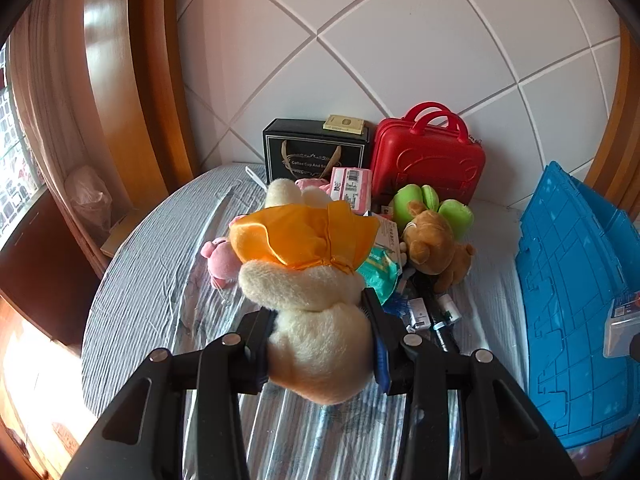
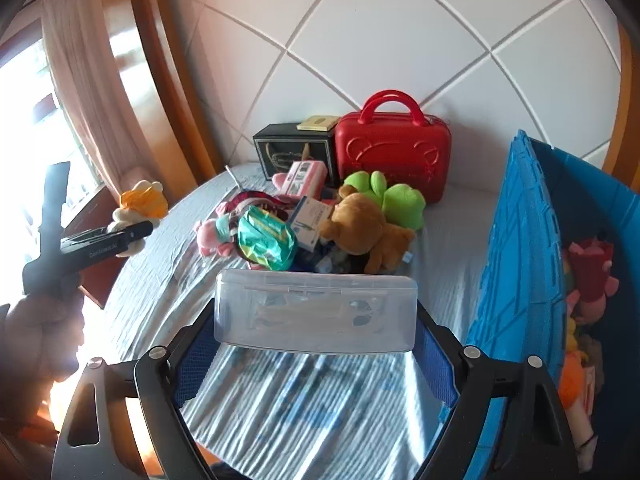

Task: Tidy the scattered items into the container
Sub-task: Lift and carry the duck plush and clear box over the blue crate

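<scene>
Both claws loaded above the bed, beside the blue container.

Left wrist view: a cream plush toy (image 1: 316, 320) in an orange cape is clamped in the left claw (image 1: 320, 344) over the striped bed (image 1: 152, 280). Right wrist view: a clear plastic box (image 2: 316, 312) is gripped endwise by the right claw (image 2: 316, 356), with the blue container (image 2: 520, 260) just to its right.

The blue crate (image 2: 520, 240) runs off the frame at three o'clock; toys inside (image 2: 588, 280) are half hidden, blurred.
</scene>
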Demonstrator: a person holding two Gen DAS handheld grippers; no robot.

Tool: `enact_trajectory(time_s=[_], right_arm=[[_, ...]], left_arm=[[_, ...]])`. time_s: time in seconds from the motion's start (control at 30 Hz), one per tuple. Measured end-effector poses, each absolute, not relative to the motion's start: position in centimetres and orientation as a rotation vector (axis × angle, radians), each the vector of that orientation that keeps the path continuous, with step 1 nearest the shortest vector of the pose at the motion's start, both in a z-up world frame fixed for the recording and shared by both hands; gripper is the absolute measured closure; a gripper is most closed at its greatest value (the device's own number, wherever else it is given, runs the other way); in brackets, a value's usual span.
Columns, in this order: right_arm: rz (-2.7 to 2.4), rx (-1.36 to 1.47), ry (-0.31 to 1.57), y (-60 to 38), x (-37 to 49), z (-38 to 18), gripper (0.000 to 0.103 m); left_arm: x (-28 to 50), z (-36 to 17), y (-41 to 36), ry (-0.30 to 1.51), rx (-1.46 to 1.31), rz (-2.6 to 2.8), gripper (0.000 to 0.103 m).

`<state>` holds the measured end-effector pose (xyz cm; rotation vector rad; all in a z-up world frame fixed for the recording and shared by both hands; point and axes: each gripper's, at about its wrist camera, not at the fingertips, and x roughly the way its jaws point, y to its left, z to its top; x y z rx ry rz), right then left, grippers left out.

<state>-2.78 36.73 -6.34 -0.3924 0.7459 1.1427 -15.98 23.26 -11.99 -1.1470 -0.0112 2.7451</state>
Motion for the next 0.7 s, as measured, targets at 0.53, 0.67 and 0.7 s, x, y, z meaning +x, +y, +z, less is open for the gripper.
enact_trajectory(time_s=[0.53, 0.67, 0.7], right_arm=[[1.095, -0.268, 0.636, 25.8, 2.4, -1.2, 0.015], [1.037, -0.242, 0.64, 22.9, 4.5, -1.1, 0.015], [1.021, -0.236, 0.642, 22.2, 4.9, -1.1, 0.015]], left_arm=[[-12.4, -6.7, 38.8, 0.112, -0.947, 2.602, 0.065], [-11.9, -5.9, 43.2, 0.133, -0.918, 2.521, 0.065], [-11.7, -5.7, 44.4, 0.136, -0.913, 2.499, 0.065]])
